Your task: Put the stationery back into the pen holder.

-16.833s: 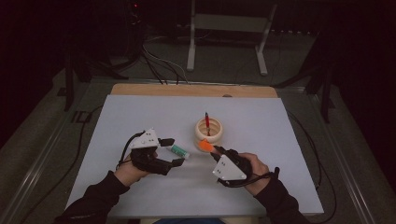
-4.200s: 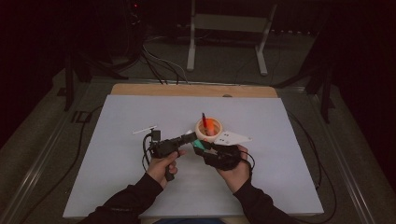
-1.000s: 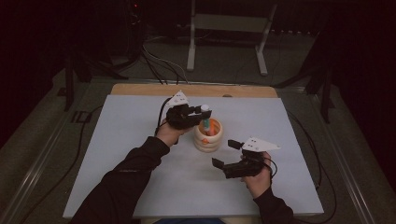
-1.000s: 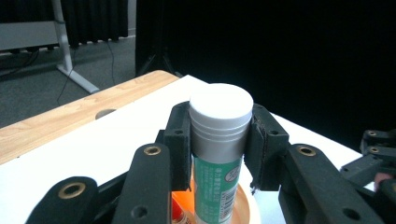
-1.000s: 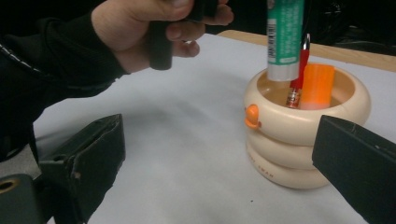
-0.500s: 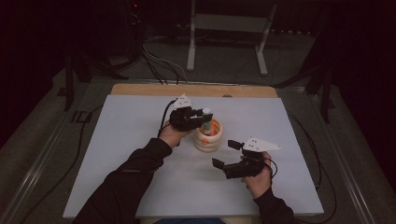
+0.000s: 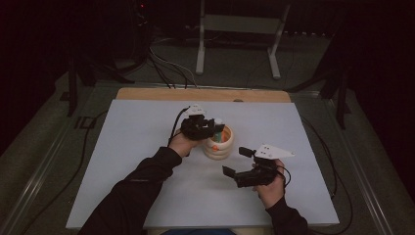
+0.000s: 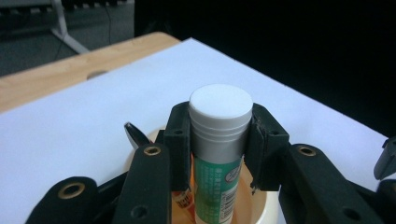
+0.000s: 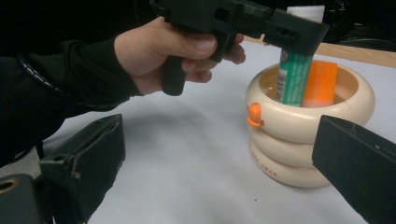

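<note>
White sheeting covers the worktop (image 7: 147, 161), with a strip of bare wood along its far edge and dark floor, cables and a stand beyond. Near the middle stands a cream ringed holder (image 7: 218, 145), and over it the left gripper (image 8: 217, 140) is clamped on a glue stick (image 8: 217, 154) just under its white cap, the green body hanging upright inside the holder's mouth. The stick looks light, rigid and smooth-walled, so a hold high on the ribbed collar seems safest against slipping; it should drop in without force. An orange tube (image 9: 320, 84) stands just beside it in the holder, and a dark pen tip (image 8: 134, 134) leans at the rim, leaving little room. The right gripper (image 7: 242, 164) hovers apart, nearer the person, jaws wide and empty.
</note>
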A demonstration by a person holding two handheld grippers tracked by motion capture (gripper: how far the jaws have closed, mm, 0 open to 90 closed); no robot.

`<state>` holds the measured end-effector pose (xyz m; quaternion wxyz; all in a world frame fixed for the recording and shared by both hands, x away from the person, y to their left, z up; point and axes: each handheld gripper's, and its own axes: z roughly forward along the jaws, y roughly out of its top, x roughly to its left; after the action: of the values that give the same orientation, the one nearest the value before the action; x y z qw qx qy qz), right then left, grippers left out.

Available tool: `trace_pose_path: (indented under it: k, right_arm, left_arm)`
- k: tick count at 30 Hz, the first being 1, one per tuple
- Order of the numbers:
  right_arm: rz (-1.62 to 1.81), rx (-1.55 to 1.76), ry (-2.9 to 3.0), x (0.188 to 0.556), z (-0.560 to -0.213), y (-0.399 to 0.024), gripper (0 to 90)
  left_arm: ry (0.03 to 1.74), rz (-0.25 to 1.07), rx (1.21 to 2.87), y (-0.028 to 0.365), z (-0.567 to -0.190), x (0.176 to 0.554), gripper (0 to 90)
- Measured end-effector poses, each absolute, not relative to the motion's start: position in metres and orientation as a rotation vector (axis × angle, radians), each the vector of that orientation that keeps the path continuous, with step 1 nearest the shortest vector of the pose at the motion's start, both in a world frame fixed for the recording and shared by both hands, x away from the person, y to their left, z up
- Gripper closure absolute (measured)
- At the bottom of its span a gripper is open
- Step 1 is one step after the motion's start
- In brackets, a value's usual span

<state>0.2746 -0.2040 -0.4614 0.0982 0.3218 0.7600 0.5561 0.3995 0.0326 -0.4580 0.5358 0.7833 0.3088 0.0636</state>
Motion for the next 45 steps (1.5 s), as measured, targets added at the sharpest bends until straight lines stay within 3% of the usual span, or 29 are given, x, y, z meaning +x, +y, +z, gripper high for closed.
trace_pose_path:
  k: [14, 24, 32, 45]
  right_arm:
    - [1.654, 0.957, 2.249, 0.275, -0.461, -0.205, 2.9]
    - [1.662, 0.953, 2.244, 0.275, -0.460, -0.206, 2.9]
    - [1.645, 0.963, 2.232, 0.276, -0.462, -0.209, 2.9]
    - [1.609, 0.970, 2.208, 0.275, -0.463, -0.222, 2.9]
  left_arm:
    - [0.772, 0.147, 1.922, 0.027, -0.459, 0.398, 64.8]
    - [0.772, 0.181, 1.856, 0.037, -0.439, 0.391, 25.1]
    - [0.712, 0.126, 1.840, 0.047, -0.428, 0.385, 1.2]
    - [0.652, 0.133, 1.841, 0.073, -0.415, 0.372, 0.2]
